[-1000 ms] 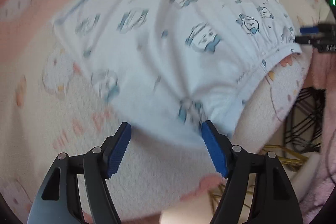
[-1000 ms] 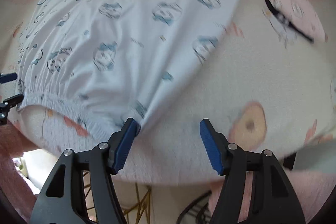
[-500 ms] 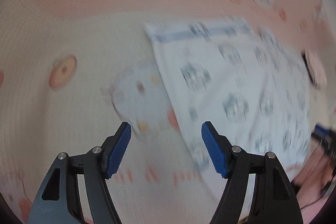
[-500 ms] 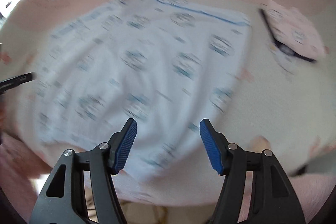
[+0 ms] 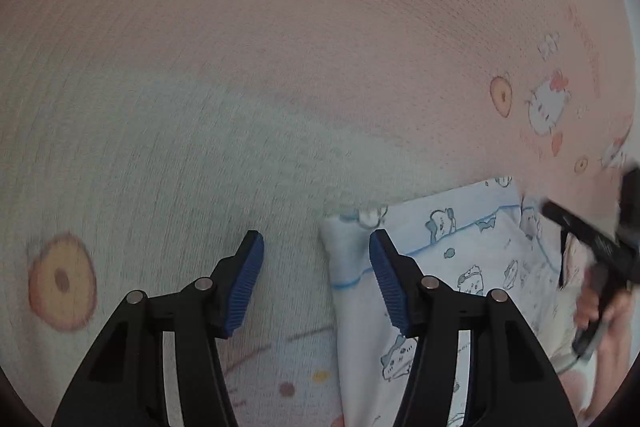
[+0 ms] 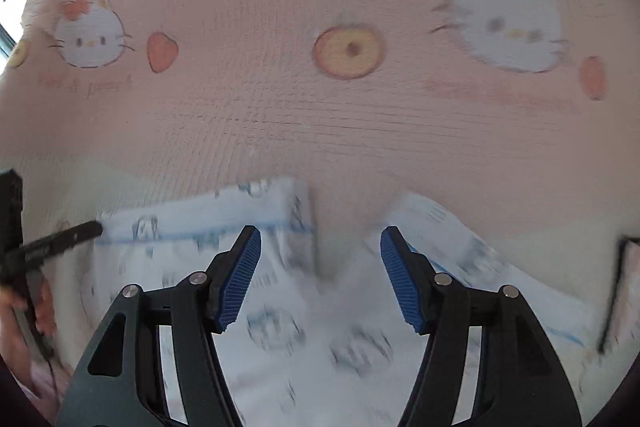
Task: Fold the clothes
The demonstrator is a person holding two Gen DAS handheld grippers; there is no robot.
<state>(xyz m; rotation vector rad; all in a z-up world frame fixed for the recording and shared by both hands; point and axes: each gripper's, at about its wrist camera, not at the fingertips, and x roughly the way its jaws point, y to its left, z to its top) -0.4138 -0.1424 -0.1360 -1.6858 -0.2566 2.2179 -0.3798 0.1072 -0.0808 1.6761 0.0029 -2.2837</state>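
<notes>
Hovering over the pink-and-cream cartoon-cat bedsheet (image 5: 240,75), your left tongs (image 5: 316,279) are narrowing with only the left hem corner of the pale blue, cartoon-printed cotton garment (image 5: 460,255) between the pads, not yet pinched. Further right, your right tongs (image 6: 320,275) stand spread above the garment's notched top edge, gripping nothing. The garment lies flat on the sheet.

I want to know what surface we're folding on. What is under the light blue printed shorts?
The shorts lie on a pink and cream bedsheet printed with cartoon cats and fruit. It shows all around them; the part directly beneath the fabric is covered, so anything there cannot be seen.
</notes>
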